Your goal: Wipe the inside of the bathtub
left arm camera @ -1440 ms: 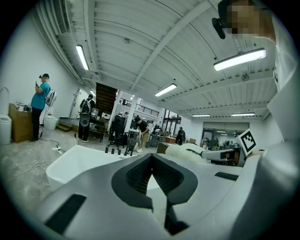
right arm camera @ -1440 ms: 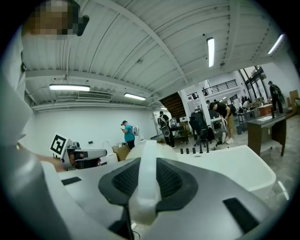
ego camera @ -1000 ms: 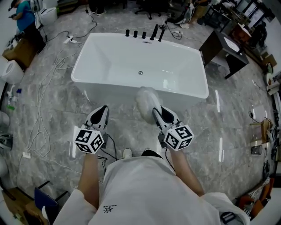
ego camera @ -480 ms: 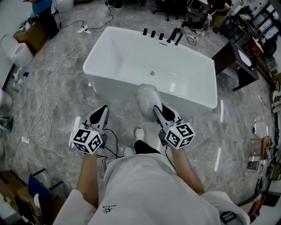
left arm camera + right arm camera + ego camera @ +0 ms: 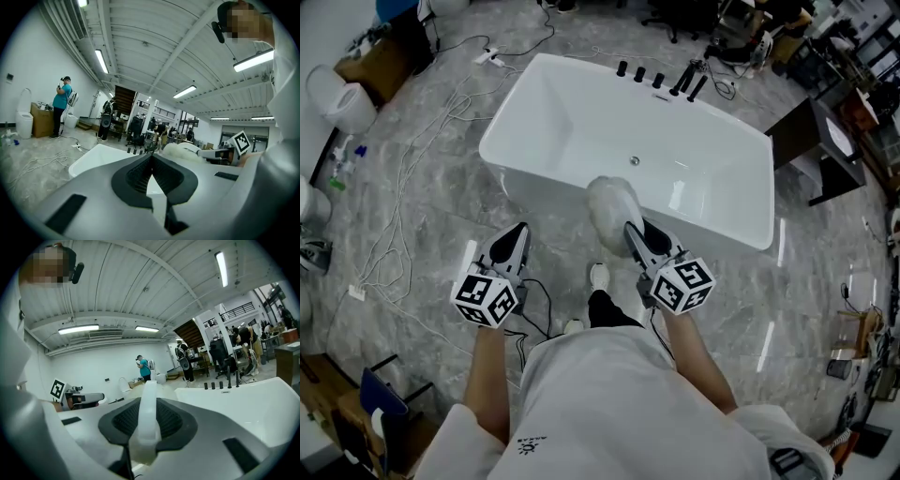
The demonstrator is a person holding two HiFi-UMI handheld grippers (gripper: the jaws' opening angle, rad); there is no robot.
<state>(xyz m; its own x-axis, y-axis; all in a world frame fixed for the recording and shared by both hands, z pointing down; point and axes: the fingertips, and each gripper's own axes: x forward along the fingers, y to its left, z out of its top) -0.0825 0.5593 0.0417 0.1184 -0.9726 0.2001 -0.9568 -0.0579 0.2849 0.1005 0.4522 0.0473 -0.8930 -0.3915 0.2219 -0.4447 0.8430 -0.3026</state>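
Observation:
The white bathtub [image 5: 572, 112] stands on the marble floor ahead of me, its drain [image 5: 635, 161] showing in the bottom. My right gripper [image 5: 634, 231] is shut on the white handle [image 5: 147, 420] of a fluffy white duster [image 5: 612, 210], whose head hangs over the tub's near rim. My left gripper [image 5: 516, 234] is held beside it above the floor, left of the duster and short of the tub. In the left gripper view my left gripper [image 5: 151, 163] has its pads pressed together with nothing between them. The tub [image 5: 96, 158] and duster [image 5: 179, 151] show beyond.
Black tap fittings [image 5: 661, 79] line the tub's far rim. Cables [image 5: 408, 150] trail over the floor at left, near a toilet [image 5: 339, 98]. A dark desk [image 5: 814, 141] stands at right. My shoe [image 5: 598, 276] is close to the tub. A person [image 5: 61, 107] stands far off.
The tub has come nearer and shifted right in the head view as I stepped toward it. The duster head now overlaps the near rim. Both grippers keep their states.

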